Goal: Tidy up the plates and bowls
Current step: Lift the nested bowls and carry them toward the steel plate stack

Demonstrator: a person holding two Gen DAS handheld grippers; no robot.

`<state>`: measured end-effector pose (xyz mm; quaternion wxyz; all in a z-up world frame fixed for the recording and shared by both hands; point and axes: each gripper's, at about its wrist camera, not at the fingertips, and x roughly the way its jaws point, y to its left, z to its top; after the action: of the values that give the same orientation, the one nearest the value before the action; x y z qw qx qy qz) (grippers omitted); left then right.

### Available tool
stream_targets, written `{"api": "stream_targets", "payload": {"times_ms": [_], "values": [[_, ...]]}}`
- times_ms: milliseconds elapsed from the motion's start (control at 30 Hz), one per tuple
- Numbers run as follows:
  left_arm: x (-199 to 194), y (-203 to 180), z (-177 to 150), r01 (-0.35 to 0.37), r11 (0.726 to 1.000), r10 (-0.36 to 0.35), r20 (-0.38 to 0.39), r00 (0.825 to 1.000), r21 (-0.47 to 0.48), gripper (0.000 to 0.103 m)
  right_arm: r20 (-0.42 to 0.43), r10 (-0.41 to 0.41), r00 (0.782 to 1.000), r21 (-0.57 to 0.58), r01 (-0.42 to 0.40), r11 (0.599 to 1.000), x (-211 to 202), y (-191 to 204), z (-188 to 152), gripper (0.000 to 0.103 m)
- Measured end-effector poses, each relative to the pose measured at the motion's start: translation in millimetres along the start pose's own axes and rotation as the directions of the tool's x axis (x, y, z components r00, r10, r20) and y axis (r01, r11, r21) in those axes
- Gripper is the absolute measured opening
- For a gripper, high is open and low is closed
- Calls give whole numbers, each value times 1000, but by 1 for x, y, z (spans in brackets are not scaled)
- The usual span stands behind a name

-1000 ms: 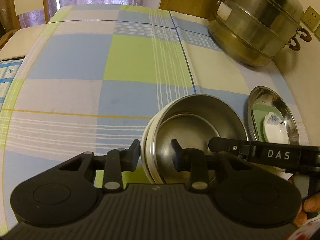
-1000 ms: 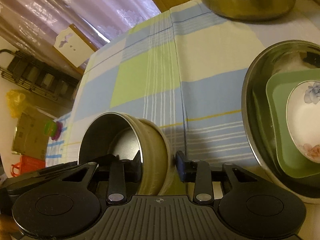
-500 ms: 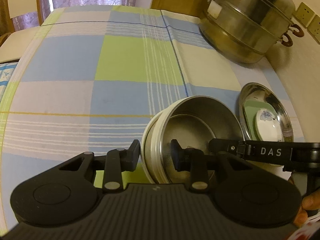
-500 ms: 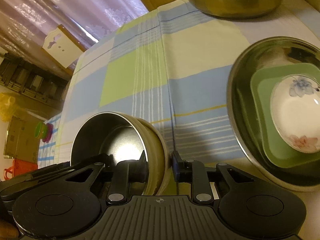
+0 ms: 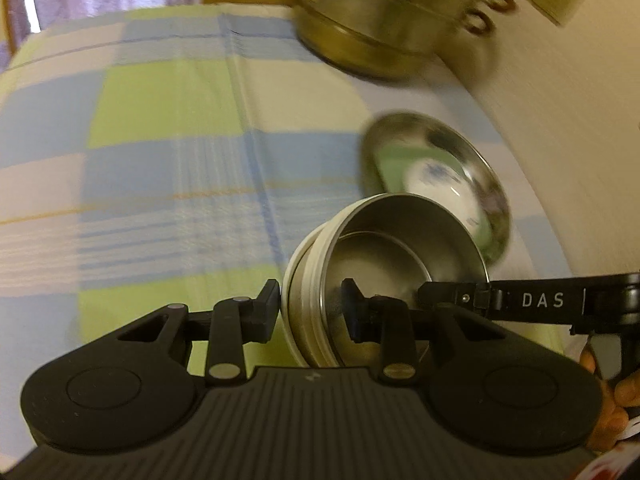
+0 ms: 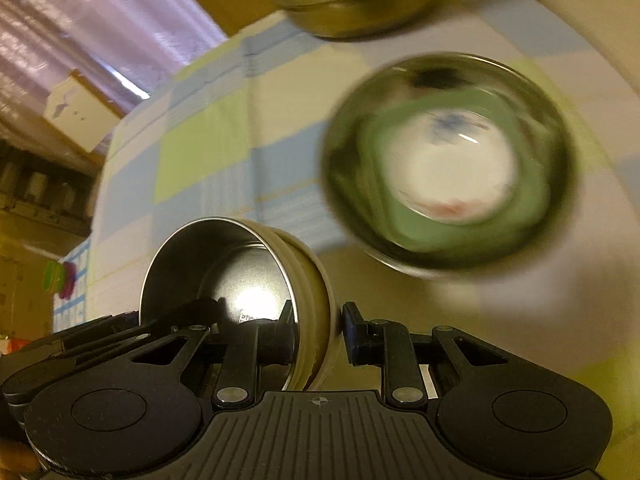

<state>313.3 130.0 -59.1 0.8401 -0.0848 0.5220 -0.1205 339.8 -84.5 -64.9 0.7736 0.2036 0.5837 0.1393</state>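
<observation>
Both grippers carry the same steel bowl (image 5: 396,256) between them, each pinching an opposite side of its cream-banded wall: the left gripper (image 5: 310,312) has one finger outside the wall and one inside, and the right gripper (image 6: 316,326) does likewise from the other side, its jaws having just closed further onto the wall. The bowl hangs tilted above the checked tablecloth (image 5: 168,128), its mouth turned to the far right, and it has travelled since a moment ago: it was over the near middle of the table, and now its far rim overlaps the near edge of the wide steel dish (image 6: 448,168) on the right. That dish already holds a green square plate (image 6: 472,232) with a white flowered saucer (image 6: 448,168) on top. The background is smeared with motion, so the pair of hands is clearly mid-swing. The tall steamer pot (image 5: 392,20) stands at the far end, well apart. To my eye the bowl is being brought to join the stack in the dish; it has not been set down yet, and both grips look firm.
</observation>
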Motion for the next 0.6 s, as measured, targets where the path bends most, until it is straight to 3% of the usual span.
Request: {"api": "stream_targets", "payload": {"times_ms": [333, 600], "values": [[25, -60, -19, 101, 993, -93, -101, 991, 69, 30, -35, -90, 995, 98, 93, 991, -37, -57, -20, 24], [37, -82, -25, 107, 990, -95, -124, 988, 91, 29, -30, -128, 991, 72, 130, 989, -47, -74, -25, 24]]}}
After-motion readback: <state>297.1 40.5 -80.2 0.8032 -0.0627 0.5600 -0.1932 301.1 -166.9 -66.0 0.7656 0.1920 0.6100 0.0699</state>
